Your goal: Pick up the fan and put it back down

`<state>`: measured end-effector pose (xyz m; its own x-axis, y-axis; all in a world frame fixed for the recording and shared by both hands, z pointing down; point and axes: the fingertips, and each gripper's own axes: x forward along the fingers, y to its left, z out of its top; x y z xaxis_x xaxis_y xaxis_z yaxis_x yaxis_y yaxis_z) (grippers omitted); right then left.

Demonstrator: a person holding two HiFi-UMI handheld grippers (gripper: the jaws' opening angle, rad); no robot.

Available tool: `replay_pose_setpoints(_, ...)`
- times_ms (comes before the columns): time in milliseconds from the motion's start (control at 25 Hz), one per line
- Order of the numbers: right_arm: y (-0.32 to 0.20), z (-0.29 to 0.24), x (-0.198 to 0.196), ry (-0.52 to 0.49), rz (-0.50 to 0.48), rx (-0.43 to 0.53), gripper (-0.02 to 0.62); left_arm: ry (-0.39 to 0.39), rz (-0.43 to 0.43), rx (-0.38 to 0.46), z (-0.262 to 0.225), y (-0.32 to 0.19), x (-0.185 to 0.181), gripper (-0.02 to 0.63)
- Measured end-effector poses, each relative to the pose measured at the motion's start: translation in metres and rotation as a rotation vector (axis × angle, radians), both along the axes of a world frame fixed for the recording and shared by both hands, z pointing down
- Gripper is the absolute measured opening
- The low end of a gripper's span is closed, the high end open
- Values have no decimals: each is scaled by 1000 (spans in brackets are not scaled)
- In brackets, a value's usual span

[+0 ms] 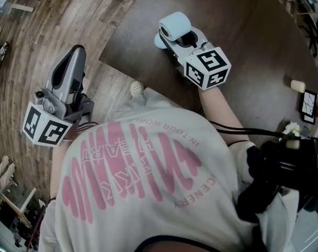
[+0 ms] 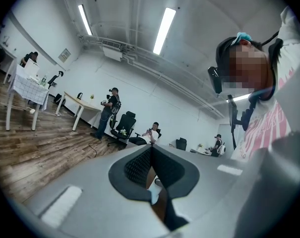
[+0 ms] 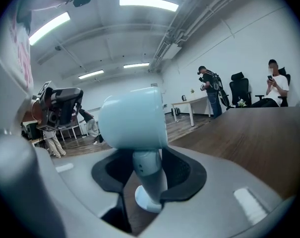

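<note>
The pale blue fan (image 1: 174, 26) stands on the dark brown table (image 1: 253, 46), its round head above a slim stem (image 3: 150, 175) and white base. My right gripper (image 1: 175, 38) reaches over the table with its jaws around the stem. In the right gripper view the stem leans on the right pad (image 3: 184, 175), and a dark gap shows beside the left pad, so the right gripper (image 3: 149, 177) is open. My left gripper (image 1: 77, 51) hangs over the wooden floor left of the table, shut and empty. Its pads (image 2: 140, 165) meet in the left gripper view.
A beige block (image 1: 298, 85) and a black-and-white card (image 1: 308, 106) lie near the table's right edge. Wooden floor (image 1: 53, 20) lies left of the table. Several people, office chairs (image 2: 122, 128) and white tables (image 2: 83, 105) stand farther off in the room.
</note>
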<state>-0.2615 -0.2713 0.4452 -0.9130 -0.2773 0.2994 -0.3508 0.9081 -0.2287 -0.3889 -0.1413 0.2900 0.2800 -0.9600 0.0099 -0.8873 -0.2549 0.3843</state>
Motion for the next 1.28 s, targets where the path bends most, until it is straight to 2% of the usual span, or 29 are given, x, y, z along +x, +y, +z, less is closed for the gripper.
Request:
replay_pose_setpoints(280, 3, 3, -7, 36, -15, 53, 147, -26, -29, 0, -5, 6, 4, 17)
replay_pose_setpoints(400, 5, 4, -4, 32, -25, 58, 155, -39, -37, 2, -6, 8, 14, 17)
replay_pose_setpoints(520, 6, 10, -1, 44, -46, 67, 190, -50, -37, -3, -3, 10, 23, 17)
replay_pose_setpoints(720, 8, 14, -5, 57, -44, 65, 179, -44, -39, 7, -4, 17, 21, 17)
replay_pose_setpoints(760, 8, 14, -5, 57, -40, 58, 202, -41, -36, 13, -5, 19, 20, 17)
replay_pose_setpoints(800, 9, 14, -5, 56, -33, 47, 257, -39, -30, 18, -6, 20, 18, 17)
replay_pose_setpoints(880, 8, 12, -1, 49, 0, 25, 285, -36, -14, 27, -7, 22, 15, 17)
replay_pose_setpoints(1120, 17, 4, 30, 74, 139, 54, 279, -25, 58, 60, -15, 33, 9, 17)
replay_pose_setpoints(1280, 35, -2, 56, 87, 274, 49, 268, 5, 140, 81, -14, 46, -2, 17)
